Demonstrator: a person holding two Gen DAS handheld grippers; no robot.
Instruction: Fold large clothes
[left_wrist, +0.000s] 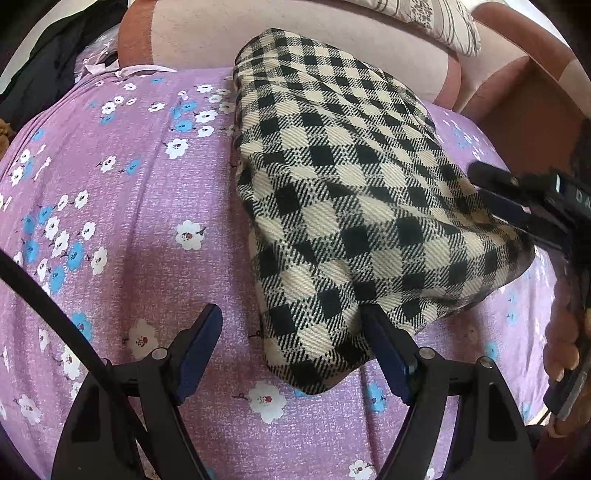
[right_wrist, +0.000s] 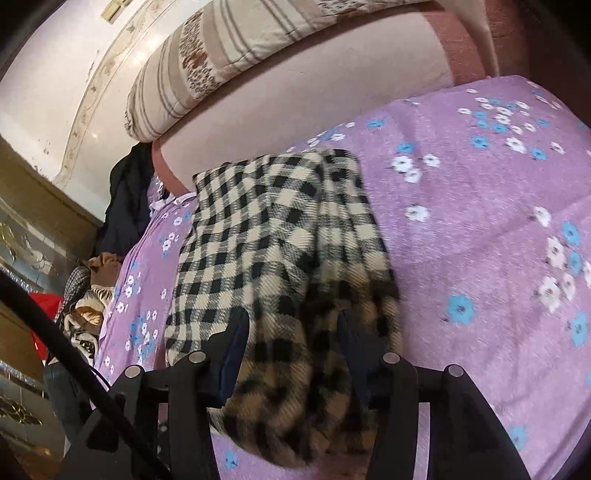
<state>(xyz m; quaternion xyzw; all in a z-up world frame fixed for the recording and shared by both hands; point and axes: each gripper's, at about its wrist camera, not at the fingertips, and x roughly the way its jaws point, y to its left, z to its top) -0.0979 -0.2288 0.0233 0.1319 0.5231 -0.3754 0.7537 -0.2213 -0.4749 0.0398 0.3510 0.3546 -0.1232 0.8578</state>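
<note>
In the left wrist view the left gripper (left_wrist: 291, 328) sits nearest, its fingers spread wide. The right finger (left_wrist: 384, 343) touches the near edge of the checked garment (left_wrist: 347, 192); the left finger rests over bare bedsheet (left_wrist: 122, 206), and nothing is clamped between them. A black cable (left_wrist: 48, 310) crosses the lower left corner.

The right gripper (right_wrist: 291, 332) reaches over the garment's near right end. In the right wrist view its fingers stand part-way open with a blurred hump of the checked cloth bulging up between them; whether the pads press on the cloth I cannot tell. A hand (left_wrist: 565, 343) shows at the right edge of the left wrist view.

The garment, black and cream check in a thick woven cloth, lies folded into a long, thick bundle on the purple flowered bedsheet, running from near the grippers away toward the headboard (left_wrist: 295, 33). Its far end lies just short of that padded pink headboard.

To the left of the bundle the bedsheet is bare and wide; a narrower strip stays free on its right. Beyond, a striped pillow (right_wrist: 221, 59) leans on the headboard. At the bed's far left edge hangs a dark garment (right_wrist: 125, 199), with a heap of mixed clothes (right_wrist: 88, 306) below it.
</note>
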